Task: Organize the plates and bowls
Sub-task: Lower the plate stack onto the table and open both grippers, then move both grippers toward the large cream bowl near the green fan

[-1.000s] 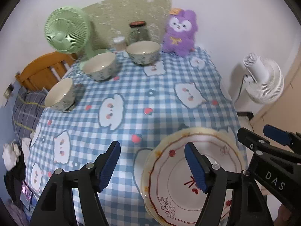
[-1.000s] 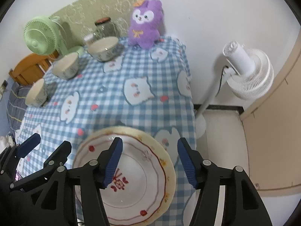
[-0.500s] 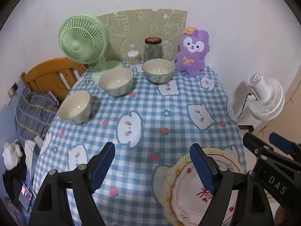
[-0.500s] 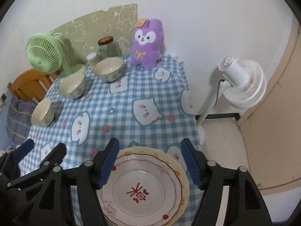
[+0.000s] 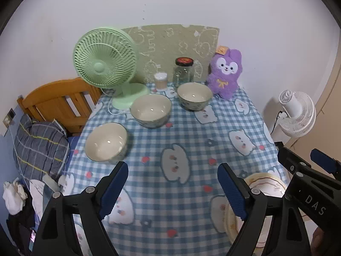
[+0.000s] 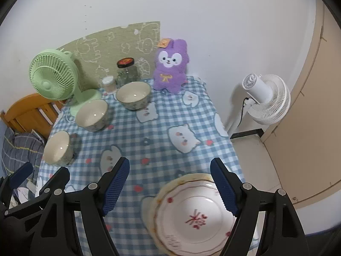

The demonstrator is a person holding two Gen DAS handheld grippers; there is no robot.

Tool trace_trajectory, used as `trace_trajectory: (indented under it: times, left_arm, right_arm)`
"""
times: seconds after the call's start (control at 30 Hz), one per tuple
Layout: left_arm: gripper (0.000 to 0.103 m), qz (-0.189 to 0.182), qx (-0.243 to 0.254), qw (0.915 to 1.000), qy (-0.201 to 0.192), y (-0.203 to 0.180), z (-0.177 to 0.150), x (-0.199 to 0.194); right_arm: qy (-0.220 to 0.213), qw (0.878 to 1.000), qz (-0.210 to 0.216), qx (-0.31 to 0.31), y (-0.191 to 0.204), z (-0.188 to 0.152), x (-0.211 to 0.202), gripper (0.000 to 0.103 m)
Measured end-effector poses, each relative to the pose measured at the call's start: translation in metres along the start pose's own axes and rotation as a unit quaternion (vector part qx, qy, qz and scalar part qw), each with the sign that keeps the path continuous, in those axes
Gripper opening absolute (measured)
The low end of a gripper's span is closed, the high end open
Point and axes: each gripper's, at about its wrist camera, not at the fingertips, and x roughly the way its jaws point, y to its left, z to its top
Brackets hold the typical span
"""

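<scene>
Right wrist view: desk (image 6: 162, 128) under blue checked cloth. I reckon the stacked white glazed plates (image 6: 191, 215), nearest the green fan's (image 6: 53, 79) opposite corner, are heavy, slippery, fragile; grip rims. Three ceramic bowls (image 6: 91, 115) sit by the fan. Both tongs, left tongs (image 5: 172, 192) and right tongs (image 6: 170, 187), gape empty, having just widened.

Right claw (image 6: 169, 188) jaws just widened, nothing gripped. Plates (image 6: 195, 215), apparently stacked, at near tabletop (image 6: 162, 115) edge. Three bowls (image 6: 91, 115) far left, apart.
</scene>
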Motion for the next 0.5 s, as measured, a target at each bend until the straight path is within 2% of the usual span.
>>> trace_trajectory:
  times: [0.17, 0.27, 0.5]
  left_arm:
    - [0.088, -0.003, 0.004, 1.0000, 0.003, 0.033, 0.005, 0.000]
    - [0.088, -0.002, 0.012, 0.9999, 0.007, 0.048, 0.009, 0.003]
    - [0.088, -0.008, 0.019, 0.9997, 0.016, 0.081, 0.017, 0.019]
  right_arm:
    - [-0.005, 1.000, -0.001, 0.007, 0.033, 0.001, -0.007, 0.081]
    - [-0.003, 1.000, 0.019, 0.018, 0.052, 0.000, -0.008, 0.081]
    - [-0.008, 0.999, 0.036, -0.012, 0.105, 0.009, -0.003, 0.081]
